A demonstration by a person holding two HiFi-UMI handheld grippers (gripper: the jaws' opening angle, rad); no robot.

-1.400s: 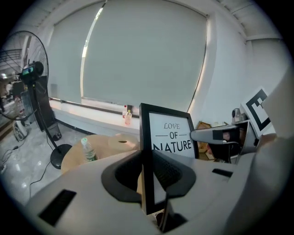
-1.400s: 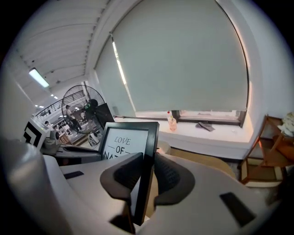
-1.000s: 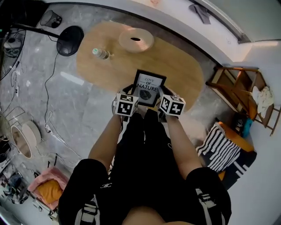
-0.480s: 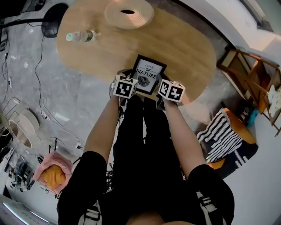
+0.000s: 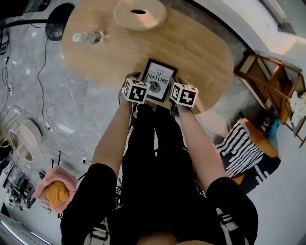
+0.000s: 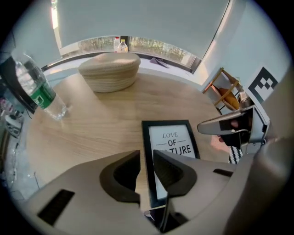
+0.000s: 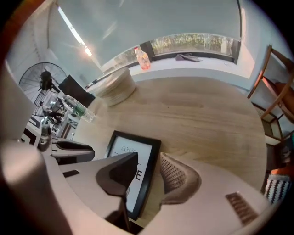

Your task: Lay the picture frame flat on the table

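1. Far left of the wooden table (image 5: 201,43): one clear water bottle (image 5: 88,37) with a green label, lying on its side, well apart from the work.
2. Beyond it: one woven basket (image 5: 155,14), round and low, untouched.
3. Left gripper (image 6: 146,158): jaws narrow, closed on the left rail of the picture frame (image 5: 158,80). The black rail fills the gap between them.
4. Picture frame: one, black border, white print face up. It sits at the table's near edge, between the two grippers. Both gripper views show it lying level on the wood (I cannot confirm the underside is fully seated).
5. Right gripper (image 7: 150,160): jaws opening. The frame's right rail stands between them, with a visible gap to the textured pad, so there is no grip on this side.
6. Right of the table, on the floor: one wooden rack (image 5: 267,81), not involved.
7. Progress, as judged: the laying-down looks essentially done. Remaining: the left jaws release, then both grippers back off without dragging the frame over the near edge.
8. Count: one table, one frame, one bottle, one basket, two grippers.
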